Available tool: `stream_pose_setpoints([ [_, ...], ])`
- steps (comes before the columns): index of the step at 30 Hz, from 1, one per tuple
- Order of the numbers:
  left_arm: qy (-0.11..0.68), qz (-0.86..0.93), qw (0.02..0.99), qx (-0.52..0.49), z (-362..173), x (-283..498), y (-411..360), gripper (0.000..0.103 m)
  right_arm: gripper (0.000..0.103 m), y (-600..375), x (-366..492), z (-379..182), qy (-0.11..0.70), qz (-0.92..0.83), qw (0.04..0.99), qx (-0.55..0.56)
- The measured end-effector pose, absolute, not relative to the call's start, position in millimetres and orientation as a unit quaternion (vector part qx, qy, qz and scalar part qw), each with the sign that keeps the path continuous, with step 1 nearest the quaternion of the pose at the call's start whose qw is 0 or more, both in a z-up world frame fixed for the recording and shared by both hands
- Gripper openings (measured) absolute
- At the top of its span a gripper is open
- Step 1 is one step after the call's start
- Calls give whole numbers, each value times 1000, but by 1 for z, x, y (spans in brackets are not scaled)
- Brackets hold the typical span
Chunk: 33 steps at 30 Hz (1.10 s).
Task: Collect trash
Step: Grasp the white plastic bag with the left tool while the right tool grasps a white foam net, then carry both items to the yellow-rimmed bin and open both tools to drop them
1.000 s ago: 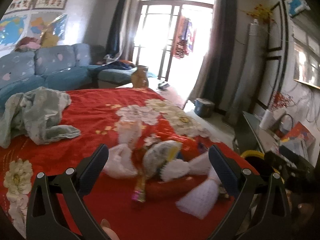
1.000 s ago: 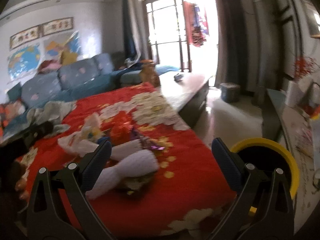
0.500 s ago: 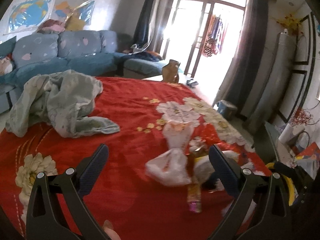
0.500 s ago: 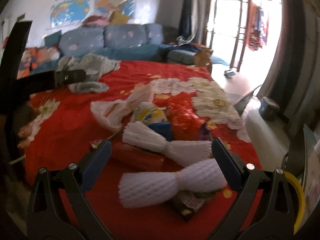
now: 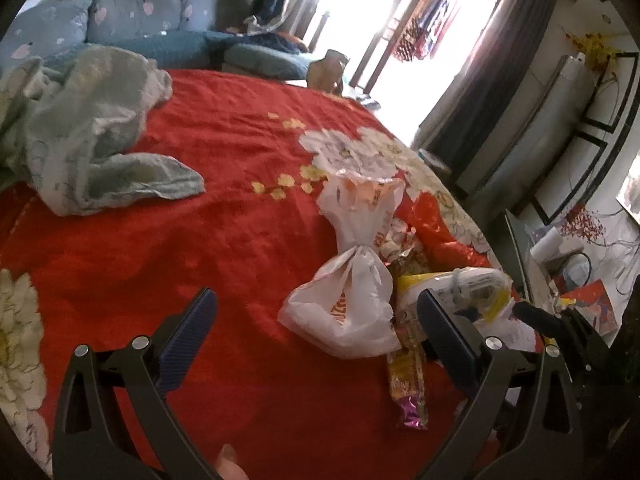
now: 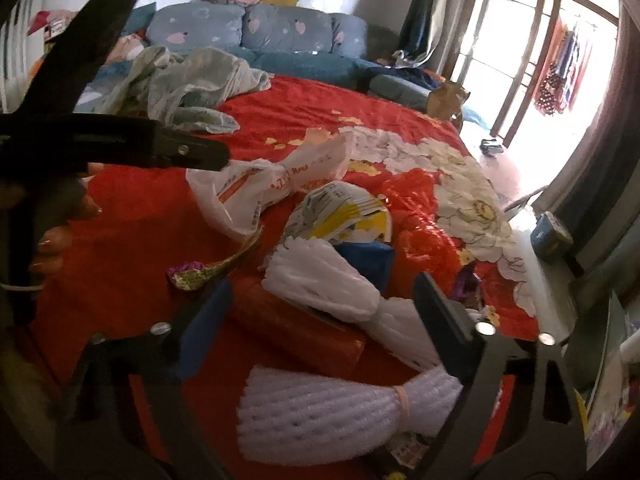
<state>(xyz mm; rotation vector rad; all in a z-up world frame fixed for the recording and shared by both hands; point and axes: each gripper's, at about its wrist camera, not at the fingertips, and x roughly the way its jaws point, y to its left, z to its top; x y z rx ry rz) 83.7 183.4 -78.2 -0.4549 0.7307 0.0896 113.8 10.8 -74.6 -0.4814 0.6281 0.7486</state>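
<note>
Right gripper (image 6: 320, 312), jaws closing, straddles the white foam net (image 6: 332, 284).

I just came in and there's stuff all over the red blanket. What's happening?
A person is picking up trash with a gripper in each hand. The right gripper is closing around a white foam net, not yet squeezing it. The left gripper hangs open by a knotted white plastic bag. Nothing is picked up yet.
</note>
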Motion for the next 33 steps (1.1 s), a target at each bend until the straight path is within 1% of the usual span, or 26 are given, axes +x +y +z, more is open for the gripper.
stream_pose_setpoints([
  [2,364,36,903,-226,-84,91,182,96,65,14,117,-78,304,359,852,-231],
  [4,374,32,897,-233,-90,98,182,96,46,15,119,-80,310,364,848,-230],
  [5,378,29,894,-239,-93,100,181,94,43,14,120,-81,312,367,846,-228],
  [6,380,27,893,-242,-95,102,181,92,37,14,121,-81,313,370,845,-225],
  [7,383,25,891,-244,-97,104,180,81,29,12,122,-80,312,373,846,-218],
  [8,388,22,889,-244,-99,106,179,69,27,10,122,-79,311,378,846,-210],
  [10,392,16,887,-243,-100,107,176,63,21,5,125,-76,310,384,848,-193],
  [12,388,21,891,-236,-99,107,175,55,19,-1,127,-71,303,386,853,-179],
  [13,385,21,892,-235,-97,107,175,49,17,-3,127,-69,300,386,855,-173],
  [16,369,23,899,-234,-89,103,176,37,16,-11,130,-59,287,392,862,-144],
  [22,322,24,922,-214,-56,90,173,32,15,-28,135,-38,263,400,873,-93],
  [27,288,14,938,-191,-28,80,161,31,15,-45,137,-20,243,408,879,-44],
  [33,275,1,944,-184,-14,74,150,31,14,-63,143,-5,217,394,893,-12],
])
